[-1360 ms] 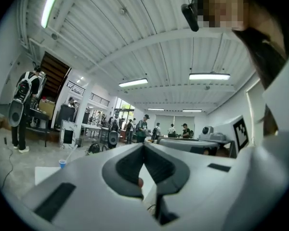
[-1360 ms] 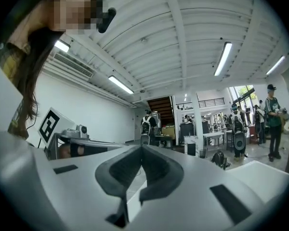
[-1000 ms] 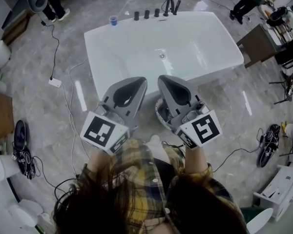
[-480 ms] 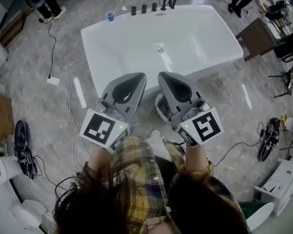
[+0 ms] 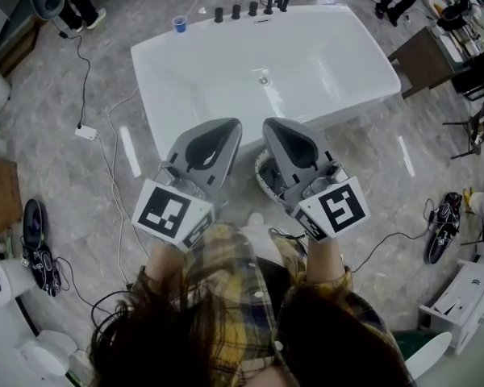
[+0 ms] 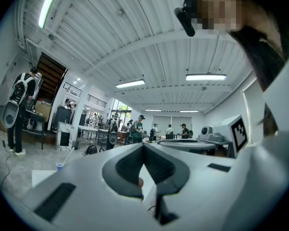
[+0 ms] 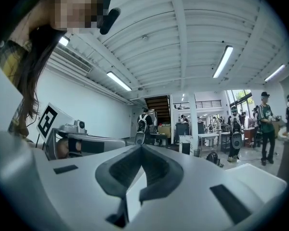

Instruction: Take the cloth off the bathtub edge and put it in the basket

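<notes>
The white bathtub (image 5: 149, 63) fills the upper middle of the head view, and no cloth shows on its rim. My left gripper (image 5: 231, 127) and right gripper (image 5: 270, 127) are held side by side, level, just short of the tub's near wall. Both are shut with nothing between the jaws. A round basket (image 5: 263, 177) stands on the floor under the right gripper, mostly hidden by it, so I cannot tell what is inside. In the left gripper view the left gripper (image 6: 143, 146) shows its jaws pressed together. The right gripper (image 7: 141, 148) looks the same in its own view.
A blue cup (image 5: 180, 24) and black tap knobs (image 5: 235, 11) stand on the tub's far rim. Cables and a white adapter (image 5: 85, 132) lie on the marble floor to the left. A dark table (image 5: 426, 69) stands at right, and people stand in the background.
The tub has slid slightly up and left in the head view as the camera shifted. Both grippers remain shut in about the same place.
</notes>
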Action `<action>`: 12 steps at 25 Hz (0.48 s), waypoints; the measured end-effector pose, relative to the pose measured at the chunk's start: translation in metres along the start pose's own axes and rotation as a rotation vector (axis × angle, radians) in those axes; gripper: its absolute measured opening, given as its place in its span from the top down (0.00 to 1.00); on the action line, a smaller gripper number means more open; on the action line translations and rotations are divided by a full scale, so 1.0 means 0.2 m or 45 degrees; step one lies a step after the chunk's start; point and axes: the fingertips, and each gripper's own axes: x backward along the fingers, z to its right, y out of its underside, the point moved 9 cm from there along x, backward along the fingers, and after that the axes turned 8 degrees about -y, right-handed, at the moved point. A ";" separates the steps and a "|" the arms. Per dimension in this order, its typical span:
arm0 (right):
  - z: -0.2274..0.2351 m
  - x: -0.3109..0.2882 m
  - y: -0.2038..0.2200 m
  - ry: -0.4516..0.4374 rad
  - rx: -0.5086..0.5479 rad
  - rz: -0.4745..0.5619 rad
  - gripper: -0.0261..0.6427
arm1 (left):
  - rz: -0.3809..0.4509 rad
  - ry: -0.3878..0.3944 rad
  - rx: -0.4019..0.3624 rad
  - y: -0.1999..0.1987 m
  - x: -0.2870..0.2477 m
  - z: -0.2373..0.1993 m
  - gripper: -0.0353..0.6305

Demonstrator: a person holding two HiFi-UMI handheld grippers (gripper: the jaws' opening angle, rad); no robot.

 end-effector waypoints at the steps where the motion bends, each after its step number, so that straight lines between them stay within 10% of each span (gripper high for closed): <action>1: 0.01 0.00 0.00 0.001 -0.002 0.000 0.94 | -0.003 -0.001 -0.002 0.00 0.00 0.00 0.92; 12: -0.01 0.02 -0.01 0.010 0.002 0.000 0.94 | 0.022 0.001 -0.011 -0.03 -0.01 0.01 0.92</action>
